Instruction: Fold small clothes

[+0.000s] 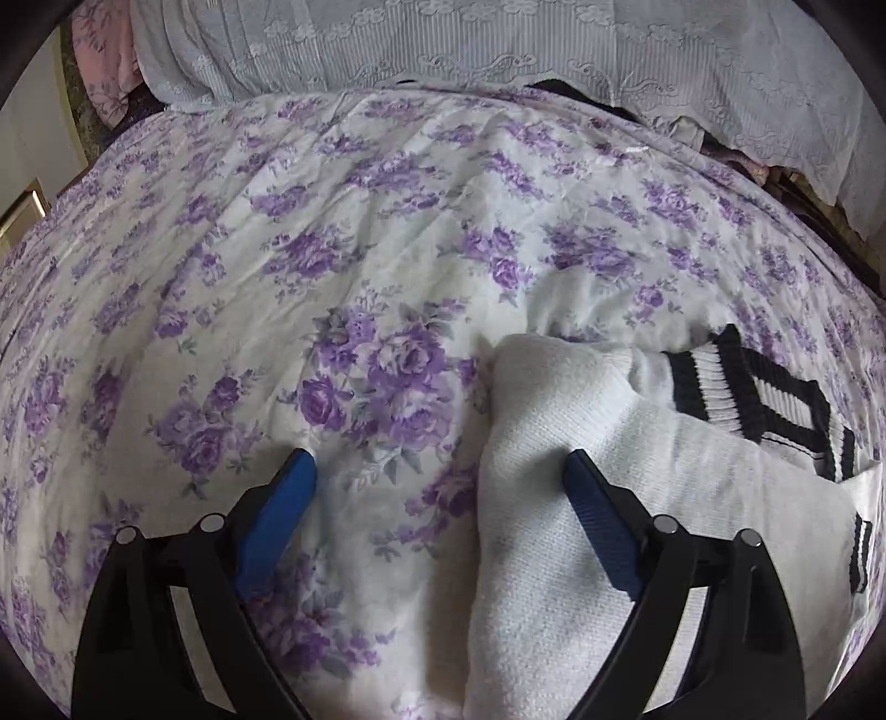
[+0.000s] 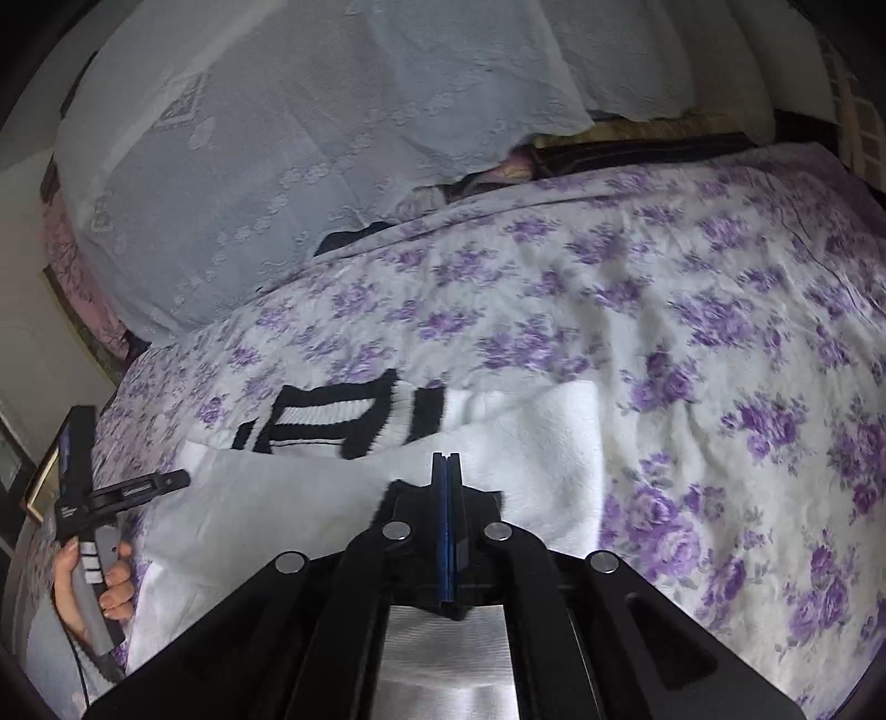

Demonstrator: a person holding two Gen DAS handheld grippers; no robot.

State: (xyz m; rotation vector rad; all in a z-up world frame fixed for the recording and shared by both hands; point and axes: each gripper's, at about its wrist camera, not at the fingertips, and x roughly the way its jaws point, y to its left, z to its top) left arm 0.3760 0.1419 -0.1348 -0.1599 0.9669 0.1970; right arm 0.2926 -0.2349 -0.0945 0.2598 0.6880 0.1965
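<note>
On the bed, over a bedspread [image 1: 232, 288] printed with purple roses, lies one white knitted garment [image 1: 554, 554] with black-and-white striped ribbed trim [image 1: 758, 399]. From the left wrist view it sits at the lower right, bunched into a thick fold, with the trim at its far right edge. From the right wrist view the same garment [image 2: 332, 498] spreads across the lower left and middle, its striped trim [image 2: 354, 415] at the far edge.

The left gripper [image 1: 440, 465] has its two blue-padded fingers [image 1: 277, 515] spread wide apart. One finger is over bare bedspread, the other over the white knit, and the garment's folded edge runs between them. Neither pad can be seen pressing on the cloth.

The right gripper [image 2: 446, 459] has its two fingers pressed flat together, tips just above the white knit near the trim. No cloth shows between the pads, though whether a thin edge is caught at the very tip cannot be told.

In the right wrist view the left gripper [image 2: 133, 487] appears at the left edge, held by one hand [image 2: 105, 587] on its grey handle.

At the head of the bed a pale lace-patterned cover [image 1: 498, 50] is draped over a heap, with a few darker cloths showing under its hem.
</note>
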